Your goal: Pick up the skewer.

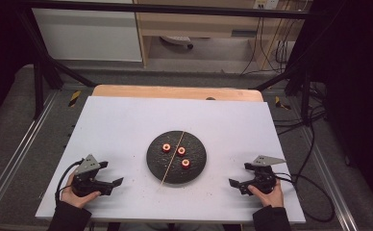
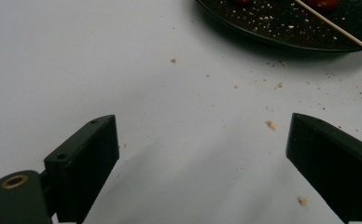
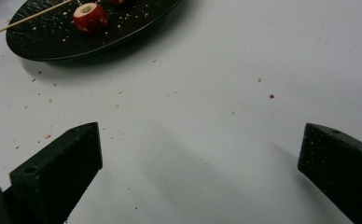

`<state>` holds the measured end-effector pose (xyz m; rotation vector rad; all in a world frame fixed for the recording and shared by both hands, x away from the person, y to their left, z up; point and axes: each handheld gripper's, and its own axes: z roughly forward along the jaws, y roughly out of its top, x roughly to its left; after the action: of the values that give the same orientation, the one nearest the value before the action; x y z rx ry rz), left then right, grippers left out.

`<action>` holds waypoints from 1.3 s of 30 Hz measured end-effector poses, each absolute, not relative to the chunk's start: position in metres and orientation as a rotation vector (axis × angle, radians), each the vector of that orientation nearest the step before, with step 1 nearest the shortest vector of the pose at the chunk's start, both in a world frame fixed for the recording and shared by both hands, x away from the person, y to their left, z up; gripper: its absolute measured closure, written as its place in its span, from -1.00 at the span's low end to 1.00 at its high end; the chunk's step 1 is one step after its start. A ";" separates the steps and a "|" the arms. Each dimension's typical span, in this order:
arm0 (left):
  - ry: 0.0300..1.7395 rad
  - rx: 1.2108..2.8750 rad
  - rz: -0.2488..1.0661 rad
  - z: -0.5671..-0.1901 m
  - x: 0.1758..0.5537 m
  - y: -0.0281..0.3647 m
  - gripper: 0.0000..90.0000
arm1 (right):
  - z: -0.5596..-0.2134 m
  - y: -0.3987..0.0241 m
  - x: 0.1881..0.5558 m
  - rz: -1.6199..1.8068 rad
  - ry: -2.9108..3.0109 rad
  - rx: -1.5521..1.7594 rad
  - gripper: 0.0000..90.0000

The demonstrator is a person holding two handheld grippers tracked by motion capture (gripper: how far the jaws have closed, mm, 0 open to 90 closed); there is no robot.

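With plate (image 1: 176, 166) mid-table, both hand-held grippers, L (image 1: 111, 173) & R (image 1: 237, 175), gape wide, holding nothing.

No legible text, label, brand or number on anything here.

high: overhead, far | tongs views: low, close | shared: plate (image 1: 177, 157)

Bare table (image 1: 127, 125) surrounds the black plate (image 1: 155, 166), whose skewer (image 1: 172, 158) overhangs the near rim.
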<state>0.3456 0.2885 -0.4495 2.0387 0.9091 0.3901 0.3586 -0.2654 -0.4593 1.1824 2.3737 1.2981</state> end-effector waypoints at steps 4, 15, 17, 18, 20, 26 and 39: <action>0.909 2.042 0.390 -0.449 0.346 0.288 -0.79 | -0.458 -0.267 0.358 1.305 2.363 1.184 -0.99; 0.907 2.043 0.377 -0.446 0.346 0.282 -0.81 | -0.458 -0.266 0.358 1.301 2.362 1.192 -0.99; 0.912 2.044 0.377 -0.446 0.346 0.281 -0.81 | -0.458 -0.266 0.359 1.303 2.362 1.191 -0.99; 0.913 2.042 0.374 -0.445 0.346 0.281 -0.82 | -0.458 -0.266 0.359 1.301 2.362 1.191 -0.99; 0.914 2.039 0.373 -0.443 0.346 0.280 -0.82 | -0.457 -0.267 0.359 1.303 2.359 1.196 -0.99; 0.921 2.038 0.379 -0.439 0.345 0.277 -0.83 | -0.458 -0.267 0.359 1.299 2.359 1.193 -0.99; 0.941 2.080 0.396 -0.431 0.349 0.258 -0.83 | -0.456 -0.267 0.359 1.301 2.360 1.199 -0.99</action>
<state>0.3491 0.2576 -0.4313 2.0799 0.9412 0.3955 0.3589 -0.2673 -0.4565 1.1985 2.3596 1.3008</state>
